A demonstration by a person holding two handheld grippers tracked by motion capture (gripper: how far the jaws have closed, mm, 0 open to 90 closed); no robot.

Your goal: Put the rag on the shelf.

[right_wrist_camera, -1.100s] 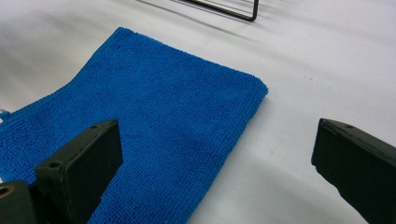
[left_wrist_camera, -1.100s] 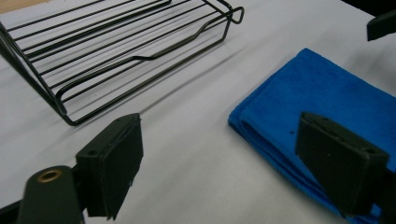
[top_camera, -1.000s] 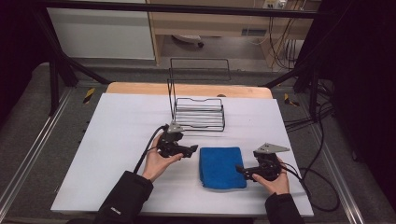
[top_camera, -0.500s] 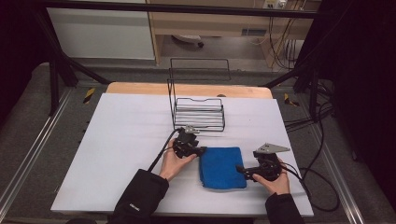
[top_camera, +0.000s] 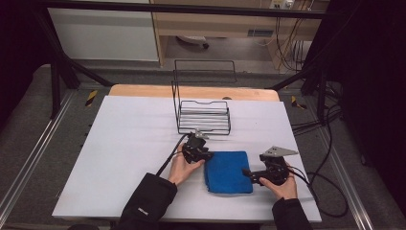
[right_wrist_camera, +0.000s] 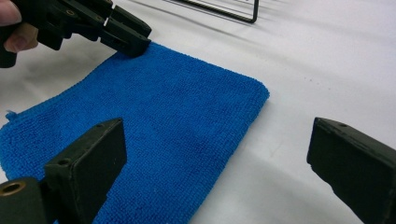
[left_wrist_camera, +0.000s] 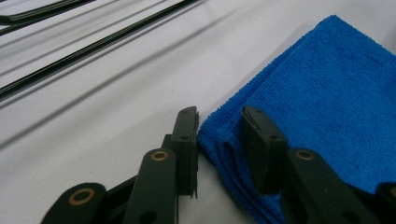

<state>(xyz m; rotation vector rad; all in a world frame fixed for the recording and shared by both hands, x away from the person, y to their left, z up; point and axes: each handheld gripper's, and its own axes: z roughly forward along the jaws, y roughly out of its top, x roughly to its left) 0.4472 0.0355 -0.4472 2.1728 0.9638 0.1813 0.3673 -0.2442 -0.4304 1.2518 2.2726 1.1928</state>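
Observation:
A folded blue cloth point(top_camera: 228, 171) lies flat on the white table point(top_camera: 124, 143), in front of a black wire rack point(top_camera: 203, 115). My left gripper point(top_camera: 206, 155) is at the cloth's far left corner. In the left gripper view the two jaws point(left_wrist_camera: 219, 126) stand close together, and the cloth's layered corner point(left_wrist_camera: 219, 140) fills the gap between them. My right gripper point(top_camera: 246, 172) rests low at the cloth's right edge and is wide open point(right_wrist_camera: 217, 140). One of its jaws is over the cloth point(right_wrist_camera: 177, 121); the other is over bare table. The left gripper point(right_wrist_camera: 140, 39) also shows far off in that view.
The wire rack stands upright at the back middle of the table, just beyond the left gripper, with its base wires point(left_wrist_camera: 93, 46) close by. A wooden strip point(top_camera: 143, 91) runs along the table's far edge. Cables point(top_camera: 330, 187) trail off to the right.
My left gripper has moved right from the open table to the cloth's far left corner. The right gripper and the cloth have stayed where they were.

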